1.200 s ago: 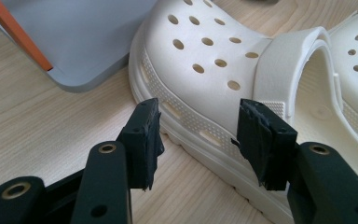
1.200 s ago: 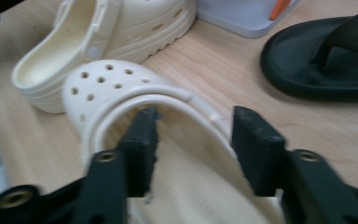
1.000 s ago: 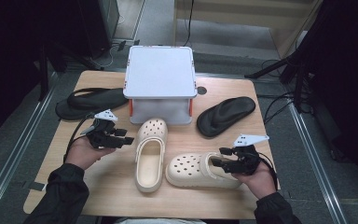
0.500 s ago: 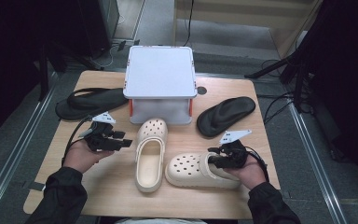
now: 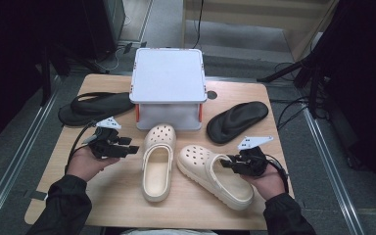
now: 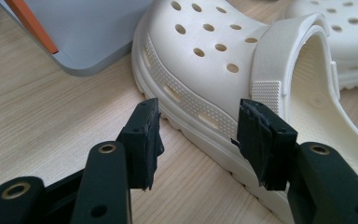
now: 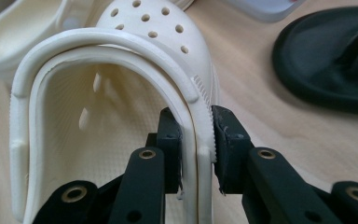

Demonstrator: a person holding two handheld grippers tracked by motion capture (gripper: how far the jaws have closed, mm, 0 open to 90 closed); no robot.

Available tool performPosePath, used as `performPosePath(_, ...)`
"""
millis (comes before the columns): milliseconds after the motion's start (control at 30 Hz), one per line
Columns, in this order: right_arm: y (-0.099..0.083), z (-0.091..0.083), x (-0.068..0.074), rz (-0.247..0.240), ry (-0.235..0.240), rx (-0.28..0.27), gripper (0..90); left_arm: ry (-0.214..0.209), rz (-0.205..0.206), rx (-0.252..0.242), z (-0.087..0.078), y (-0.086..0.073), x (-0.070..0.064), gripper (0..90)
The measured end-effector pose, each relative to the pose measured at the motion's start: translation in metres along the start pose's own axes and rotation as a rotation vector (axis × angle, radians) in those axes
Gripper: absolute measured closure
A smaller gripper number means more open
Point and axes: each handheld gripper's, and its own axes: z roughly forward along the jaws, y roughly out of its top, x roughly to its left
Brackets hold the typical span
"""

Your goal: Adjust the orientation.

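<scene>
Cream clog [image 7: 121,116], perforated toe: right tongs [image 7: 196,135] clamp its rim; left tongs [image 6: 198,135] gape apart.

Lighting: even overhead light on the table [image 5: 127,196]; surroundings dark. Shadows soft, short. High view slightly soft; gripper views sharp near, blurred far. No glare.

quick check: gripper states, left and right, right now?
Left gripper: open, jaws apart beside the left clog, not gripping it.
Right gripper: shut on the right clog, clamping its side wall and strap.
</scene>
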Motion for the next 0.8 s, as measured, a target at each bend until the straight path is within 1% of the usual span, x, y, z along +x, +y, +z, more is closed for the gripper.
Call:
performPosePath(67,0.004,0.001,0.002,0.018,-0.023,-0.018,75.9,0.000,-0.002,-0.002,0.000,0.000,0.000,49.9)
performPosePath(100,0.004,0.001,0.002,0.018,-0.023,-0.018,75.9,-0.002,-0.002,-0.002,0.000,0.000,-0.001,49.9)
performPosePath(133,0.008,0.002,0.003,0.048,-0.051,-0.023,76.3,-0.002,-0.002,-0.005,0.001,0.001,-0.001,50.1)
performPosePath(167,0.008,0.002,0.003,0.048,-0.051,-0.023,76.3,-0.002,-0.002,-0.005,0.001,0.001,-0.001,50.2)
performPosePath(200,0.011,0.004,0.005,0.079,-0.080,-0.034,76.3,-0.002,-0.001,-0.006,0.001,0.001,-0.002,50.6)
performPosePath(233,0.011,0.004,0.005,0.079,-0.080,-0.034,76.3,-0.004,0.002,-0.005,0.001,0.001,-0.002,50.6)
performPosePath(300,0.014,0.005,0.009,0.104,-0.125,-0.042,76.3,-0.008,0.000,-0.001,0.002,0.002,-0.003,51.4)
performPosePath(333,0.016,0.007,0.012,0.127,-0.160,-0.039,76.3,-0.008,0.005,0.000,0.002,0.002,-0.003,53.1)
performPosePath(367,0.016,0.007,0.012,0.127,-0.160,-0.039,76.3,-0.011,0.008,-0.002,0.003,0.002,-0.004,53.1)
performPosePath(400,0.019,0.012,0.014,0.152,-0.191,-0.033,76.1,-0.015,0.015,-0.003,0.003,0.002,-0.005,55.4)
performPosePath(433,0.019,0.012,0.014,0.152,-0.191,-0.033,76.1,-0.015,0.015,-0.003,0.003,0.002,-0.005,56.5)
performPosePath(467,0.020,0.013,0.014,0.165,-0.200,-0.032,76.1,-0.019,0.015,-0.003,0.003,0.003,-0.005,56.5)
performPosePath(500,0.022,0.018,0.017,0.182,-0.227,-0.025,76.0,-0.026,0.014,-0.006,0.004,0.003,-0.005,59.8)
performPosePath(567,0.023,0.020,0.018,0.191,-0.235,-0.023,76.0,-0.033,0.015,-0.006,0.004,0.003,-0.005,64.2)
performPosePath(600,0.023,0.022,0.019,0.197,-0.248,-0.023,75.9,-0.036,0.012,-0.007,0.003,0.002,-0.004,64.2)
performPosePath(633,0.025,0.026,0.022,0.220,-0.266,-0.019,75.7,-0.042,0.003,-0.008,0.003,0.002,-0.003,69.2)
performPosePath(667,0.025,0.026,0.022,0.220,-0.266,-0.019,75.7,-0.042,0.003,-0.008,0.003,0.002,-0.003,70.6)
performPosePath(700,0.026,0.031,0.024,0.235,-0.273,-0.015,75.4,-0.042,0.001,-0.008,0.004,0.002,-0.002,72.3)
performPosePath(800,0.026,0.039,0.027,0.245,-0.294,-0.004,74.8,-0.052,0.005,-0.002,0.004,0.002,-0.002,77.0)
